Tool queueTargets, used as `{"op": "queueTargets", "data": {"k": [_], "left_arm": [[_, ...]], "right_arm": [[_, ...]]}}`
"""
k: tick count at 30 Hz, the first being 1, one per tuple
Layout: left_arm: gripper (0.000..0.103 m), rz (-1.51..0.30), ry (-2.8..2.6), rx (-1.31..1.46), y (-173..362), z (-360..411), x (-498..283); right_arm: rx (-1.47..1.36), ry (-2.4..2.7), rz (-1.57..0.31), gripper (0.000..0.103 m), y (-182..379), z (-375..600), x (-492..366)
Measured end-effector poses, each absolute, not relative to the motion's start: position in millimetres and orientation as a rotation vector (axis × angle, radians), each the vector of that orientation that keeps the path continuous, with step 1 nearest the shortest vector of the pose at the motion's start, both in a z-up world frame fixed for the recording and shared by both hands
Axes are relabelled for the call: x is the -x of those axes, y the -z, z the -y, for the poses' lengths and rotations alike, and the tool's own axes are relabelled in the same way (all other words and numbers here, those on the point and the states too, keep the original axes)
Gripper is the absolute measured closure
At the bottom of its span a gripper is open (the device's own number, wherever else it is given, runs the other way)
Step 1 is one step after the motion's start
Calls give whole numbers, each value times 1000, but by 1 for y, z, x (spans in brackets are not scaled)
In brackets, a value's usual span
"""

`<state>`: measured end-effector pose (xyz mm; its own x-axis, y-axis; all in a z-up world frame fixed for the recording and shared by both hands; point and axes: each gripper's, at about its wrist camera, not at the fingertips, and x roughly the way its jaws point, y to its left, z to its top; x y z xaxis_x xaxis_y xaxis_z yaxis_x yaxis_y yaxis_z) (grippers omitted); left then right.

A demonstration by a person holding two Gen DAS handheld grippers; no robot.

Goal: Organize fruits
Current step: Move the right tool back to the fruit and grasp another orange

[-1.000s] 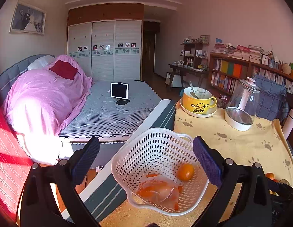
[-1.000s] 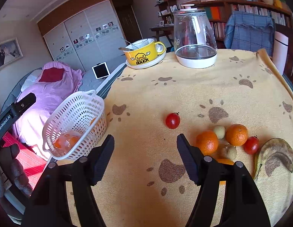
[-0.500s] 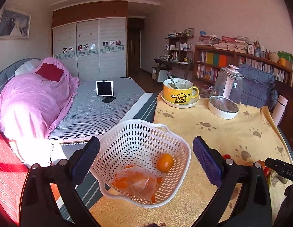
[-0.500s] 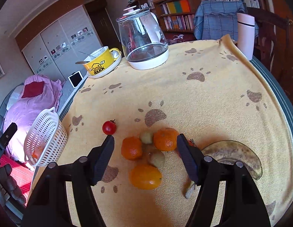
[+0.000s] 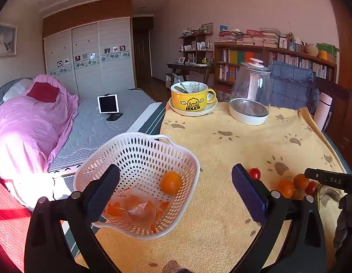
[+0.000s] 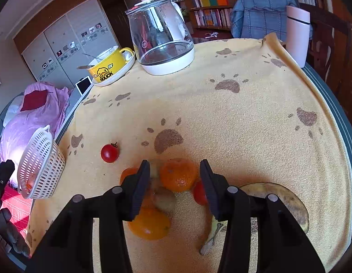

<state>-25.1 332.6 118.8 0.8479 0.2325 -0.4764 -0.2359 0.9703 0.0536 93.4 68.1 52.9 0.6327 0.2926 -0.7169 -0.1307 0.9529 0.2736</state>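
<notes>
A white slotted basket (image 5: pixel 139 150) tilts at the table's left edge, holding one orange (image 5: pixel 170 182) and a crumpled plastic bag (image 5: pixel 132 209). My left gripper (image 5: pixel 176 193) hangs open just in front of it. In the right wrist view a heap of fruit lies on the yellow paw-print cloth (image 6: pixel 221 118): a mandarin (image 6: pixel 178 174), a bigger orange (image 6: pixel 149 224), a kiwi (image 6: pixel 164 199), a browned banana (image 6: pixel 280 198) and a cherry tomato (image 6: pixel 109 153) off to the left. My right gripper (image 6: pixel 174 173) is open, its fingers straddling the mandarin.
A yellow duck mug on a saucer (image 6: pixel 111 68), a glass kettle (image 6: pixel 162 36) and a pink tumbler (image 6: pixel 297 35) stand at the table's far side. A bed with a pink blanket (image 5: pixel 28 122) lies left of the table. Bookshelves (image 5: pixel 267 54) line the far wall.
My right gripper has dropped down and forward onto the fruit heap, its fingers now on either side of the mandarin. The left view has swung right, bringing more of the table into sight.
</notes>
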Motion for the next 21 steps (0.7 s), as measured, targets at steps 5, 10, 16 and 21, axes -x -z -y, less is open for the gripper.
{"op": "queueTargets", "data": {"k": [5, 10, 16, 21], "left_arm": [[3, -513, -229, -4, -114, -327, 23], [3, -529, -216, -12, -110, -322, 19], [3, -549, -203, -26, -102, -314, 15], [3, -564, -186, -46, -94, -305, 12]], "right_arm": [[-179, -235, -880, 57, -44, -77, -103], [-140, -219, -896, 57, -36, -83, -108], [-140, -228, -896, 57, -33, -81, -111], [-156, -251, -904, 57, -32, -79, -114]]}}
